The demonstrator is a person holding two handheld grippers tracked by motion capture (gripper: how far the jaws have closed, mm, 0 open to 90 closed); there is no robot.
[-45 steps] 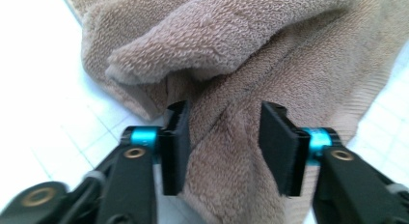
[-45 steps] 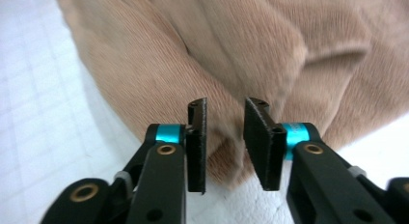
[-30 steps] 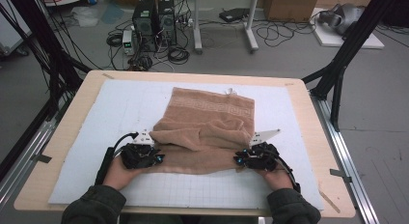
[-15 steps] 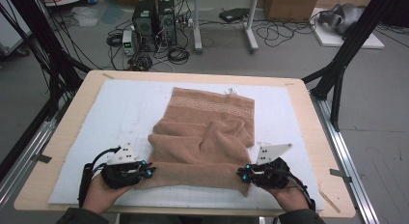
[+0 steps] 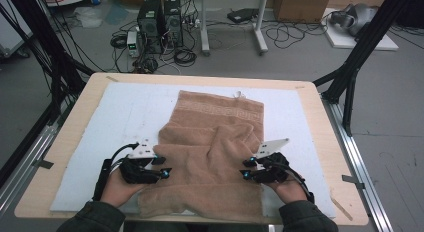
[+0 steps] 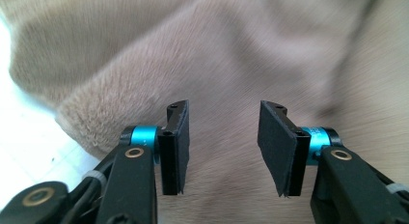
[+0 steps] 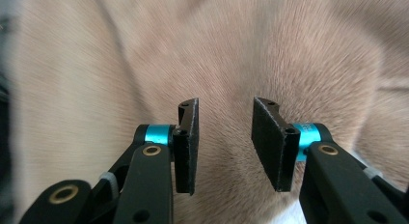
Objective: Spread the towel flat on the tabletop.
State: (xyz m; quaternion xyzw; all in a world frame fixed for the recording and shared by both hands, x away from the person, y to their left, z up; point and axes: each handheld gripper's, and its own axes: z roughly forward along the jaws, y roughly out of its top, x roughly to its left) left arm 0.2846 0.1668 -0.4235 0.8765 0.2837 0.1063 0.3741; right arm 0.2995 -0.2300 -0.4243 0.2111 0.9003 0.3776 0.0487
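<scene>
Left tool (image 6: pixel 222 151) open over rumpled, fuzzy tan towel (image 5: pixel 215 157).

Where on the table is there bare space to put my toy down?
The white mat is bare left of the tan towel, up to the table's wooden edge. A narrower bare strip lies right of the towel, beyond the right hand-held gripper. The near middle is crowded: the towel, both hands and the left hand-held gripper.

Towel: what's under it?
The tan towel lies rumpled on a white gridded mat, which covers the wooden table. Its near edge reaches past the mat's front. The folds hide whatever sits directly beneath them, so nothing else can be confirmed there.
</scene>
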